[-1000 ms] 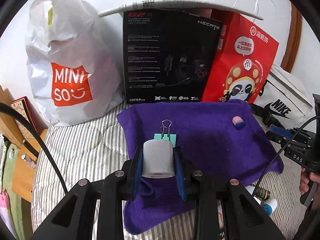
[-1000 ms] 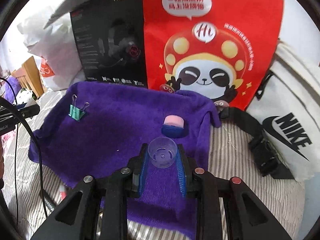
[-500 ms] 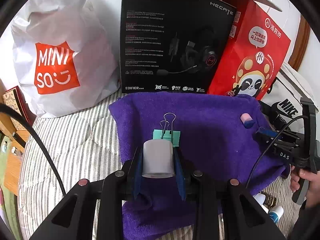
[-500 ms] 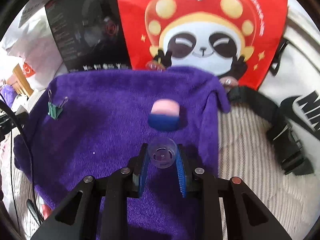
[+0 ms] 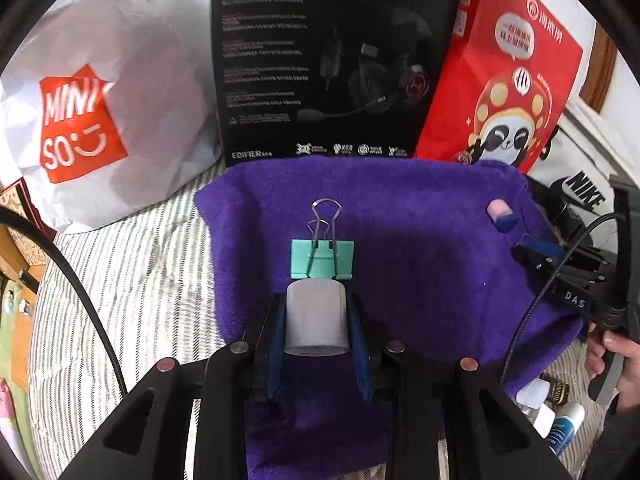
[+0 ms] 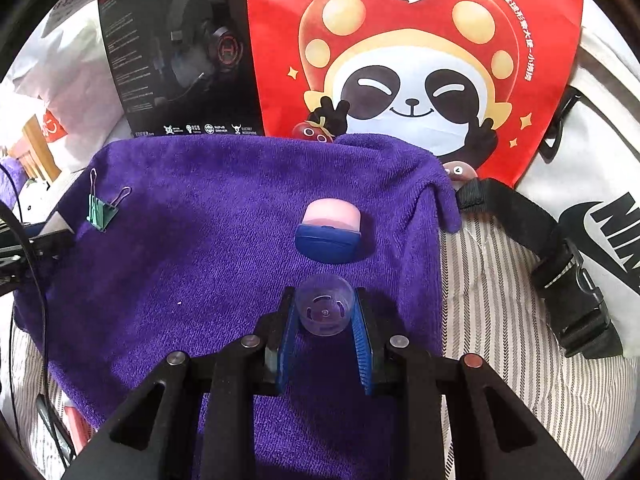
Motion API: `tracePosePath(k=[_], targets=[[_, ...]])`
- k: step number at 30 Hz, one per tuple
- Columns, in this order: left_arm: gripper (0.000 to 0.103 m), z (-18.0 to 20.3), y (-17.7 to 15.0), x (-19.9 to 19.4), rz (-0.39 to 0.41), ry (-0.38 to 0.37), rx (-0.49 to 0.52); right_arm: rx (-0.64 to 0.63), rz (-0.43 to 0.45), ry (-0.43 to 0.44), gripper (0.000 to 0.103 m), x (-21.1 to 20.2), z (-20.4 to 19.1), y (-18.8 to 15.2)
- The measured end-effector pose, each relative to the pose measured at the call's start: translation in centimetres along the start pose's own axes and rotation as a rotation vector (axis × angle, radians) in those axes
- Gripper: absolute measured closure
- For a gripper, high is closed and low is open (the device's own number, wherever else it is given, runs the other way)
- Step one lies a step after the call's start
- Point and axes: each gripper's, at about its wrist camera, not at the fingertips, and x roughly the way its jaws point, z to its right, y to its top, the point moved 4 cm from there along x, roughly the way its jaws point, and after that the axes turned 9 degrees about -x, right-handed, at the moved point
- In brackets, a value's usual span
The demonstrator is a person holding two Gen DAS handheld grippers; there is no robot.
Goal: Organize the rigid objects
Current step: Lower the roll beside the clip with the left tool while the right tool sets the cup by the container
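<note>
Both grippers have come closer to the purple towel than half a second ago, so the things on it look larger now. The left gripper holds a grey cylinder between its blue pads, and its jaws stand narrow around it. Just beyond the cylinder, a green binder clip lies on the towel with its wire handles pointing to the far side. The right gripper is closed on a small clear cap, whose open side faces the camera. A little farther on the towel sits a pink and blue piece, near the cap but apart from it. In the right wrist view the clip is far to the left, near the towel's left edge. Behind the towel stand a black headset box, a red panda bag and a white Miniso bag. At the right a white Nike bag rests on the striped sheet.
</note>
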Motion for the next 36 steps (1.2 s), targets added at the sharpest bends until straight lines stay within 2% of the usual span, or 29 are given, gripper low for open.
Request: tracePosePath(k=[8,19,22,25,26,27,29,36], targets=[[0.075,0.1,-0.2,2.3,-0.045,0.062,0.016,-0.011,0.008,0.001,0.076,-0.3,0.1,-0.2],[0.073,0.5,0.0,2.4,-0.026,0.083,0.039,-0.021,0.006,0.005,0.073,-0.2,-0.1,-0.3],[0.065,0.4,0.1,2.3,-0.035,0.089,0.040,-0.033,-0.002,0.010,0.069,-0.4,-0.3,-0.4],[0.057,0.8,0.0,2.2,-0.051,0.069,0.054,-0.047,-0.013,0.041,0.056,-0.5,-0.7,-0.4],[0.052,1.0,-0.1,2.1,-0.054,0.068,0.063,-0.058,-0.017,0.050,0.049,-0.6,-1.0,-0.5],[0.050,1.1,-0.2,2.1,-0.055,0.071,0.070,-0.071,-0.020,0.047,0.043,-0.7,-1.3,-0.5],[0.047,1.3,-0.2,2.0,-0.061,0.072,0.072,-0.086,-0.013,0.013,0.038,-1.2,-1.6,-0.3],[0.045,0.8,-0.2,-0.8,-0.072,0.068,0.058,-0.012,0.012,0.002,0.035,-4.5,-0.7,-0.4]])
